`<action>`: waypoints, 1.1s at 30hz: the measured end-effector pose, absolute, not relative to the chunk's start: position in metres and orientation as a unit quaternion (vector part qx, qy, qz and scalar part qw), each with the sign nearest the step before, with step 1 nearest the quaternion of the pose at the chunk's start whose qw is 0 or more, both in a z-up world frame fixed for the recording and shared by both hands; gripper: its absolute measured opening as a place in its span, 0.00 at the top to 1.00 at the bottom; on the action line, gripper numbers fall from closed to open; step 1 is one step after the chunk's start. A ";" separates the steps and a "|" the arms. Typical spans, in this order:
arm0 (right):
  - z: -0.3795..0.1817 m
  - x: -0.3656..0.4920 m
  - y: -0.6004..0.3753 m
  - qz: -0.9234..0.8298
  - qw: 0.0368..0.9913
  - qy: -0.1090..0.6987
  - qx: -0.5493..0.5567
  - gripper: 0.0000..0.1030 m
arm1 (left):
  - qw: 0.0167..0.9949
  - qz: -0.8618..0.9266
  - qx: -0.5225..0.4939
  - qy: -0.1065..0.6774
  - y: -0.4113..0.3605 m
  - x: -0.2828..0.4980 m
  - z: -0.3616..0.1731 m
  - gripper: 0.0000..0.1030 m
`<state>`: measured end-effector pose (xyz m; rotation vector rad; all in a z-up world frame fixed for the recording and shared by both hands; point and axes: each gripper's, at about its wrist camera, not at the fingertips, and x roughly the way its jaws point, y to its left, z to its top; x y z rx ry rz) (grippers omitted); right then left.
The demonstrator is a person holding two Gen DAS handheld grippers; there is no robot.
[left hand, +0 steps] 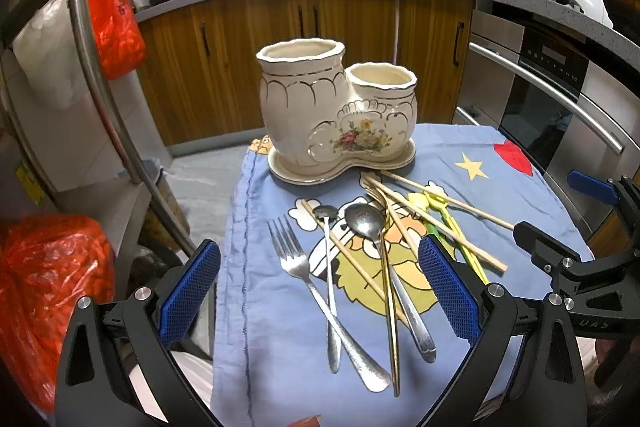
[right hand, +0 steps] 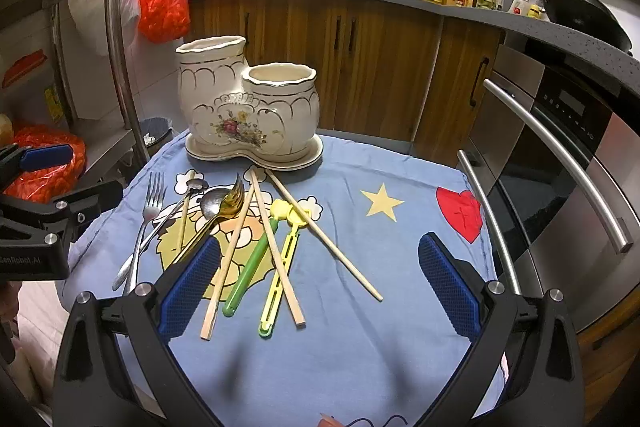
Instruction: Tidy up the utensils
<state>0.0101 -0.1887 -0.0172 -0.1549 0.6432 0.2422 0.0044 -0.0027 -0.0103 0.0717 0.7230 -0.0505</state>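
A cream ceramic holder (left hand: 336, 111) with two cups stands at the far side of the blue cloth; it also shows in the right wrist view (right hand: 248, 115). In front of it lie a silver fork (left hand: 316, 287), a small spoon (left hand: 330, 279), a large spoon (left hand: 384, 267), a gold fork (right hand: 228, 205), wooden chopsticks (right hand: 276, 247), a green utensil (right hand: 252, 263) and a yellow one (right hand: 282, 271). My left gripper (left hand: 320, 291) is open above the forks and spoons. My right gripper (right hand: 320, 283) is open above the chopsticks and plastic utensils. Neither holds anything.
The small table's blue cartoon cloth (right hand: 360, 347) drops off at its edges. A steel oven (right hand: 560, 187) stands to the right, wooden cabinets (right hand: 360, 67) behind, a metal rack with red bags (left hand: 112, 19) to the left.
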 end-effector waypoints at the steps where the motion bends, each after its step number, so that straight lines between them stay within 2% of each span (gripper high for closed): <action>1: -0.017 0.010 -0.189 0.118 0.939 0.315 -0.076 0.05 | 0.934 -0.025 0.035 0.354 -0.003 0.004 -0.010 0.05; 33: -0.025 0.016 -0.192 0.123 0.934 0.329 -0.069 0.05 | 0.931 -0.024 0.036 0.362 -0.005 0.006 -0.014 0.05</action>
